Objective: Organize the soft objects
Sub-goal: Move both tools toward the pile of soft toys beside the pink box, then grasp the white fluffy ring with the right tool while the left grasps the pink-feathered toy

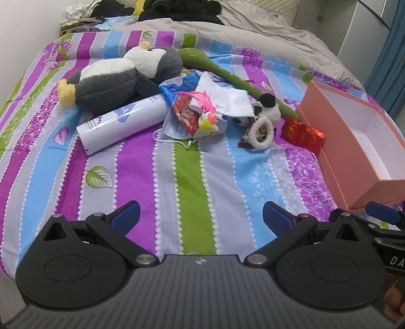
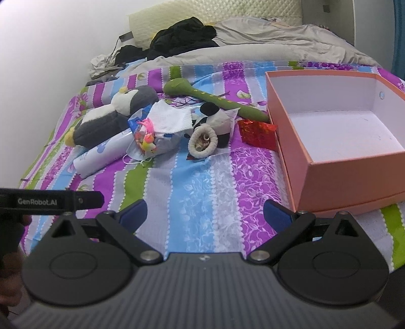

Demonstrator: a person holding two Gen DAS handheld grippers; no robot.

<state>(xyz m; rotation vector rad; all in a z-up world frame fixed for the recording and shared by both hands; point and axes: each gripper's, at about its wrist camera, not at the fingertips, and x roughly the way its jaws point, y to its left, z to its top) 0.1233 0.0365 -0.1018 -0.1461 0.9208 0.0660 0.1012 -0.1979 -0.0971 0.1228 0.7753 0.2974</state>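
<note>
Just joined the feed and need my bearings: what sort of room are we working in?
Most likely a bedroom. The clutter lies on a bed with a striped floral sheet, a rumpled grey duvet lies behind it against a quilted headboard, and dark clothes are heaped near the top.

Bed [image 1: 192, 177] covered by striped floral blanket. Directly on it: grey penguin plush [image 1: 114, 81] far left, white bottle [image 1: 121, 124] beside it, green stick toy [image 1: 227, 73] far, red foil packet [image 1: 301, 134] and pink box [image 1: 354, 141] right.
</note>
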